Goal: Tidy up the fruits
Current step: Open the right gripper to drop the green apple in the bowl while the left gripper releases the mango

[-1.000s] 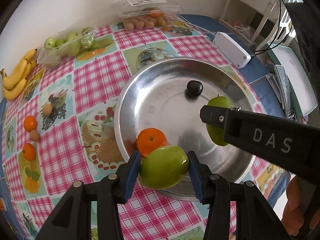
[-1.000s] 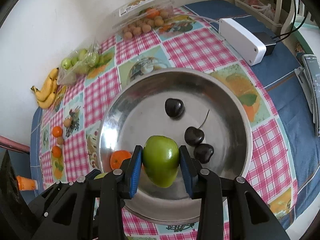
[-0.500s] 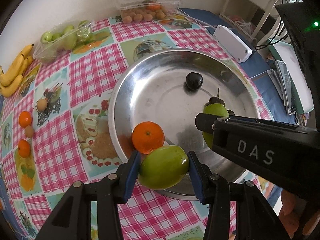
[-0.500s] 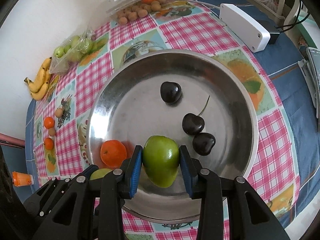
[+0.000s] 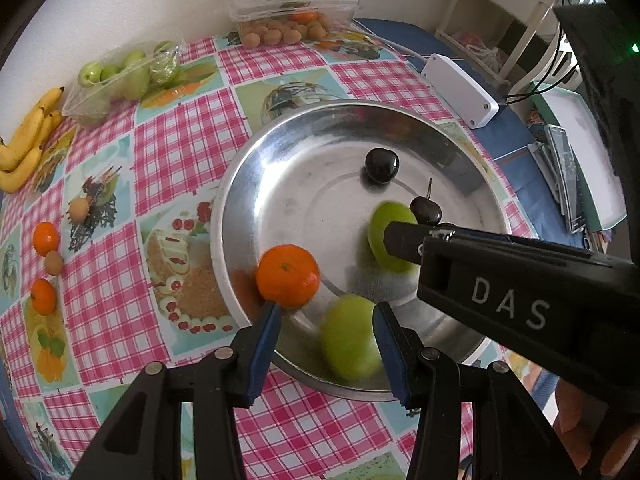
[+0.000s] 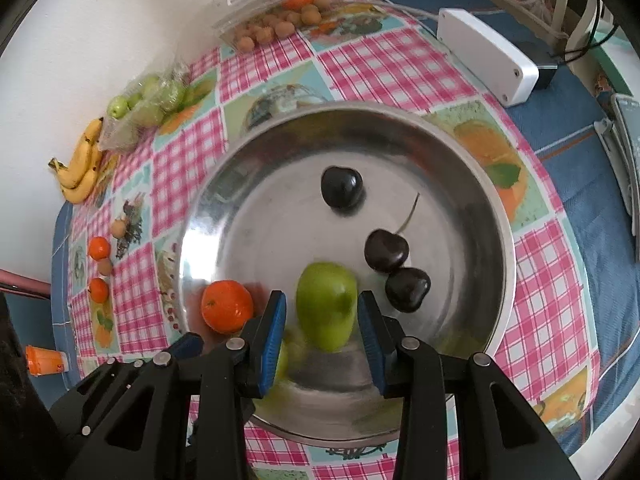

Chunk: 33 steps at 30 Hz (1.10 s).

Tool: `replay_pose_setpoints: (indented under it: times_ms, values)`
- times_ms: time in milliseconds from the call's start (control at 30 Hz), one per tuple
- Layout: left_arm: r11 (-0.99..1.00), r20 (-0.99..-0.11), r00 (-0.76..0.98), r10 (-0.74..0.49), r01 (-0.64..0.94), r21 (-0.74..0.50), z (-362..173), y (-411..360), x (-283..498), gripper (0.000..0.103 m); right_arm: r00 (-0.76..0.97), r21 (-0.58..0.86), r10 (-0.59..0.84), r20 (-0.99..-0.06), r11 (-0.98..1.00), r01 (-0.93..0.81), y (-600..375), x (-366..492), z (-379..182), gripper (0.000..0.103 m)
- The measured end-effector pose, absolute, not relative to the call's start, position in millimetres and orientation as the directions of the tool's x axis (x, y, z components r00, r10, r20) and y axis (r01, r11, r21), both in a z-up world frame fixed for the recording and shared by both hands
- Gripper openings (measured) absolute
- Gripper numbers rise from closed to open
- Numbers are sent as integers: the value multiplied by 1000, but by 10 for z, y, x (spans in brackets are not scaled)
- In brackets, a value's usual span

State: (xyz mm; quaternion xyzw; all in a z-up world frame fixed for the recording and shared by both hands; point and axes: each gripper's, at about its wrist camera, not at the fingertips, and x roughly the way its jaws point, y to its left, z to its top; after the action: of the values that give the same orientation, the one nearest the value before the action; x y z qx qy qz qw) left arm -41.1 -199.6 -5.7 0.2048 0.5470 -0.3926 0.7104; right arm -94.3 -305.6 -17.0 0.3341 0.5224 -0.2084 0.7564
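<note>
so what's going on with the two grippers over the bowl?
A person is loading fruit into the metal bowl with two handheld grippers. The left gripper and right gripper each straddle a green fruit, but gaps show beside the pads and both fruits are blurred, so they look released. A mandarin and three dark cherries already lie in the bowl.

The right gripper (image 6: 322,318) points down into a steel bowl (image 6: 472,152) on a pink checked tablecloth (image 6: 380,60). A blurred green fruit (image 6: 326,306) sits between the blue pads (image 6: 276,336), a gap showing on each side. A mandarin (image 6: 227,306) lies at nine o'clock of it, three dark cherries (image 6: 386,256) from twelve to three. At far ten o'clock lie bananas (image 6: 82,168) by the wall.
</note>
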Motion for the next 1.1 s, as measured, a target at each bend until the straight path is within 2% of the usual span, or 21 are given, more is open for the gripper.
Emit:
replay_pose_setpoints:
  times_ms: [367,733,1100]
  values:
    - [660,-922,105,-374,728,-185,76,-1808,-213,52,447,308,-26,-894,689,656,-3072,-994,99,39]
    - [807,-910,189,-369,550,-213,148,-1191,382,52,430,293,-25,-902,695,656,-3038,-963,64,39]
    - [905,-905,299,-303,388,-175,203,-600,818,52,424,266,-29,-905,739,619,-2794,-807,105,39]
